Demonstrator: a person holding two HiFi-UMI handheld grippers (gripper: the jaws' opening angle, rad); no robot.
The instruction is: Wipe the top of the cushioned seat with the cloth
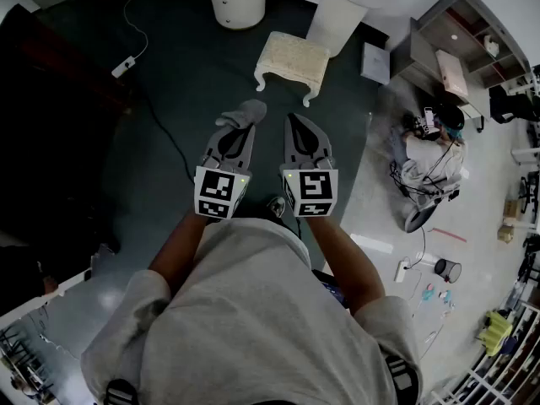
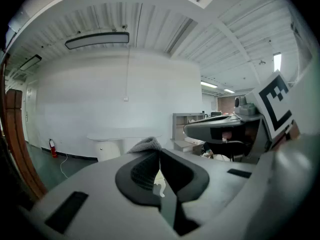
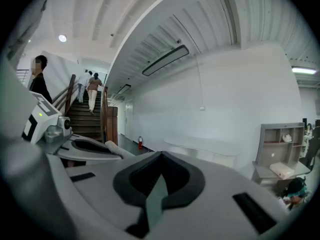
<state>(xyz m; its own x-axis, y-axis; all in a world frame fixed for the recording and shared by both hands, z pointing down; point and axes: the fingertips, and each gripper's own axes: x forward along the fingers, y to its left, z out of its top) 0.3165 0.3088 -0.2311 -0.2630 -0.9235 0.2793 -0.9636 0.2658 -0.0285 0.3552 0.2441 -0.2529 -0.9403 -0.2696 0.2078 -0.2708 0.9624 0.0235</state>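
Our left gripper [image 1: 237, 132] pinches one grey cloth [image 1: 245, 111]; right gripper [image 1: 299, 125] closed, empty. We see one cushioned seat [image 1: 292, 59] far ahead, well apart from both.

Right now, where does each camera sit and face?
Head view: on the person's head, steeply down at the stool; forearms, left claw, right claw show.
Left gripper view: on left claw, toward a white wall; claw shut on cloth.
Right gripper view: on right claw, toward wall and stairs; claw shut, empty.
Shared: left claw and cloth show in all three.
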